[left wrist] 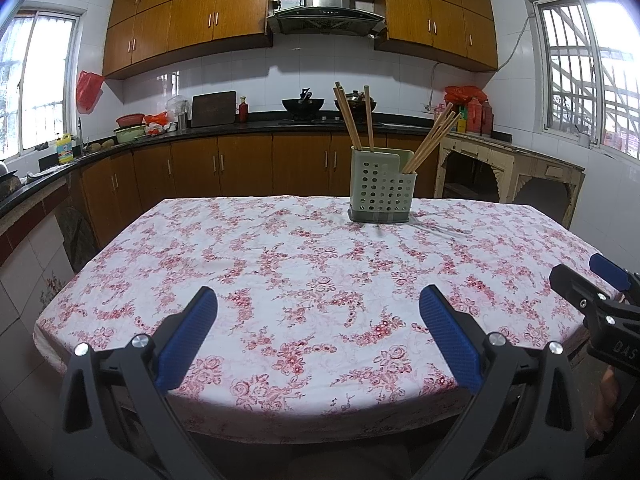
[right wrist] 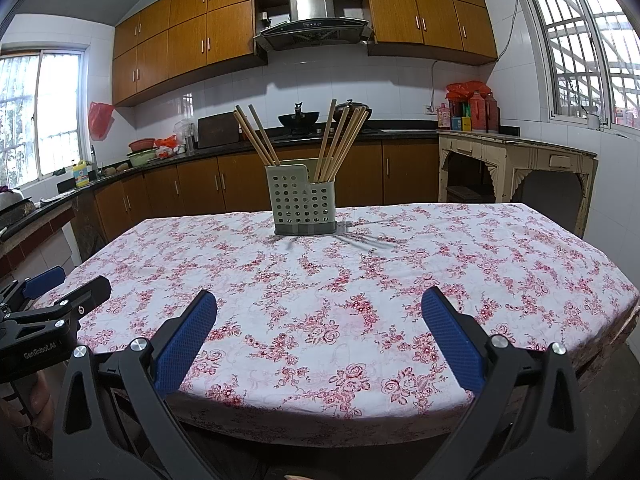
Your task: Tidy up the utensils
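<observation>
- Kitchen surroundings: white tiled walls, brown wooden cabinets (right wrist: 192, 44) above and below a dark counter (right wrist: 224, 145), a steel range hood (right wrist: 312, 20) over the stove, barred windows on both sides
- Floral tablecloth (right wrist: 340, 280), white with red-pink roses, covers the table; its near edge sits just ahead of both grippers
- On the far middle of the cloth stands a pale green perforated utensil holder (right wrist: 303, 204), upright, with a taller compartment on the left and a lower one on the right
- Wooden chopsticks (right wrist: 340, 142) stand in it, leaning outward: from the right wrist view about three sticks in the left compartment and roughly five or six in the right; the exact count is hard to tell where they overlap
- Nothing else lies on the cloth besides the holder and its shadow
- Left gripper (left wrist: 318, 300) hovers over the near edge of the table, its blue pads (left wrist: 188, 336) spread wide, holding nothing
- Right gripper (right wrist: 319, 304) is likewise spread wide and empty, level with the left one and well apart from the holder
- On the counter: two dark woks (right wrist: 299, 119), a cutting board (right wrist: 216, 130), a yellow bottle (right wrist: 81, 173) near the sink, red bowls
- An old cream-painted side table (right wrist: 516, 168) stands to the right, with red flasks (right wrist: 482, 110) on top
</observation>
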`<state>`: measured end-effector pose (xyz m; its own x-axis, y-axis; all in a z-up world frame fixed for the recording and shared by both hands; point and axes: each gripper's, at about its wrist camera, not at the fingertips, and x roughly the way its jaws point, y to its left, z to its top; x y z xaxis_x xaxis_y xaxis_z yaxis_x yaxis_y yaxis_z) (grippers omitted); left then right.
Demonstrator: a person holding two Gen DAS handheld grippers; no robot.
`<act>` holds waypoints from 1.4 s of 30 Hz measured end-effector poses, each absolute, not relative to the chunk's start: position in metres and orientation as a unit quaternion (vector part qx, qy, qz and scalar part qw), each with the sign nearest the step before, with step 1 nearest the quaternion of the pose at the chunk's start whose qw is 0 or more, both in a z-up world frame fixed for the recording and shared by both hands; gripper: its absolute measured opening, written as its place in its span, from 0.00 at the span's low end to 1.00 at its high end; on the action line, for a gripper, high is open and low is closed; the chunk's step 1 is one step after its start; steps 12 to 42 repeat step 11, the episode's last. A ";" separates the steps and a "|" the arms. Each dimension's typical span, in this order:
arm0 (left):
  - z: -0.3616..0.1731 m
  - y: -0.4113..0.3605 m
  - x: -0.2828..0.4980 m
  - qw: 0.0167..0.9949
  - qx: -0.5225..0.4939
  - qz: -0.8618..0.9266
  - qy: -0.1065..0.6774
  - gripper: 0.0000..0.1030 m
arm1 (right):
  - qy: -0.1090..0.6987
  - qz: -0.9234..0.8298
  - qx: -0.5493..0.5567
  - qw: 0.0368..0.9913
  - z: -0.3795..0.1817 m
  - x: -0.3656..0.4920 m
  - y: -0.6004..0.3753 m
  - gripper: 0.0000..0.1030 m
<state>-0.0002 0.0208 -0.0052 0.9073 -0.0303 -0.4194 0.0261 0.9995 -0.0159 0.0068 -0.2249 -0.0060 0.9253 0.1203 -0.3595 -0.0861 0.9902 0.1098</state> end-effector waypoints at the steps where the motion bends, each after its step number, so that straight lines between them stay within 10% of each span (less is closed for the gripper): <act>1: -0.006 0.022 0.000 0.976 -0.006 -0.014 0.215 0.96 | 0.186 0.053 0.046 0.980 -0.006 0.007 -0.225 0.98; 42: -0.006 0.024 0.001 0.975 -0.007 -0.016 0.220 0.96 | 0.186 0.053 0.046 0.980 -0.005 0.007 -0.225 0.98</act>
